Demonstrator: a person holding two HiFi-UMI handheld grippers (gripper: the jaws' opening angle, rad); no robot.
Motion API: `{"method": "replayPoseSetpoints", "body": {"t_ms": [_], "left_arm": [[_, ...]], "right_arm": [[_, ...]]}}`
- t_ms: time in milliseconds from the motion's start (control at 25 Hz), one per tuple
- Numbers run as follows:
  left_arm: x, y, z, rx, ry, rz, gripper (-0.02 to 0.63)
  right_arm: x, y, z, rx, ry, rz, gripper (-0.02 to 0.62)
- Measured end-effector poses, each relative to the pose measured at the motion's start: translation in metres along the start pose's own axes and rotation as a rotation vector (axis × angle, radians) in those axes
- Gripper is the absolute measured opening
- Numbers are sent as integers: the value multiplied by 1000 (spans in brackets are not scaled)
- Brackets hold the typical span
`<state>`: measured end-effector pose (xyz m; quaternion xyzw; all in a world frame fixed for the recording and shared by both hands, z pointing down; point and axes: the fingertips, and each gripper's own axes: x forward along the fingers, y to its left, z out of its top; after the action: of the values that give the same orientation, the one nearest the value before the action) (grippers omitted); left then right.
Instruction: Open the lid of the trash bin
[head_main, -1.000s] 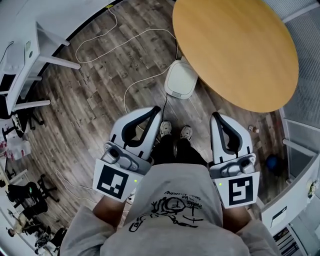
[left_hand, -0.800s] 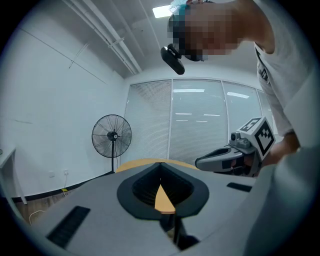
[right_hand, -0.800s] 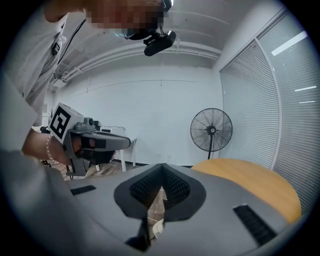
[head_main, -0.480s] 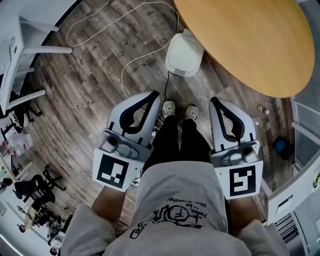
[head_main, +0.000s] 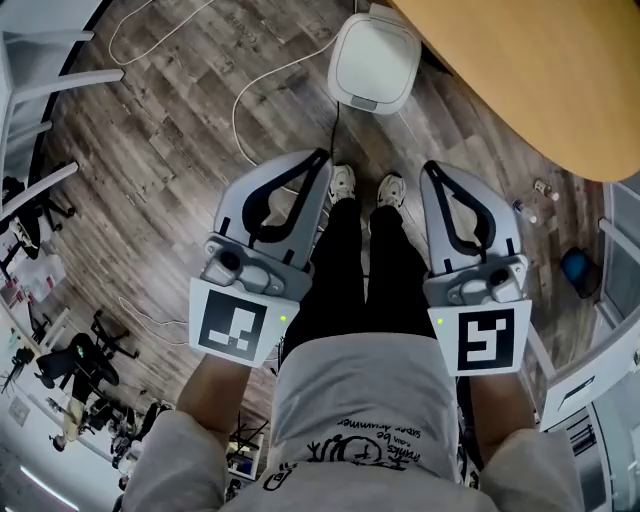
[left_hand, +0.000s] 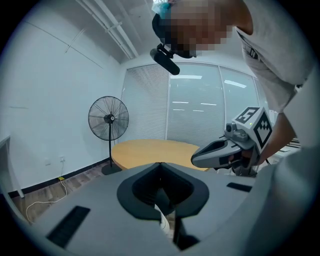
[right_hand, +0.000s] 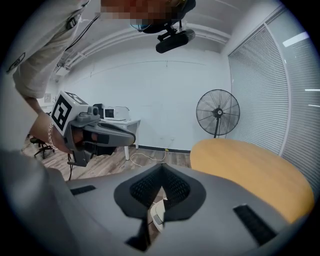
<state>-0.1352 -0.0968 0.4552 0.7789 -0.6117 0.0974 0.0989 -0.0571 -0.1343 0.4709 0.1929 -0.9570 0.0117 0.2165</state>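
View from above of a person standing on a wood-plank floor (head_main: 170, 160), holding two grippers at waist level. One white trash bin (head_main: 350, 85) sits on the floor ahead, its lid (head_main: 378, 50) down flat, and its far side meets the edge of one round wooden table (head_main: 540, 70). The person's two pale shoes (head_main: 342, 184) point at the bin, a short way from it. The left gripper (head_main: 321, 158) and the right gripper (head_main: 431, 168) hang either side of the legs, both aimed toward the bin and both well apart from it. Each gripper's two jaws are pressed together at the tips with nothing held between them. One white cable (head_main: 245, 110) trails over the floor left of the bin. One standing fan (right_hand: 217, 114) rises behind the table.
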Motion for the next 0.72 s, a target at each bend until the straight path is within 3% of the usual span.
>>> {"method": "replayPoseSetpoints", "body": {"t_ms": [720], "left_arm": [[57, 15, -157, 25, 103, -19, 15]], "right_arm": [[88, 14, -154, -175, 158, 21, 5]]}}
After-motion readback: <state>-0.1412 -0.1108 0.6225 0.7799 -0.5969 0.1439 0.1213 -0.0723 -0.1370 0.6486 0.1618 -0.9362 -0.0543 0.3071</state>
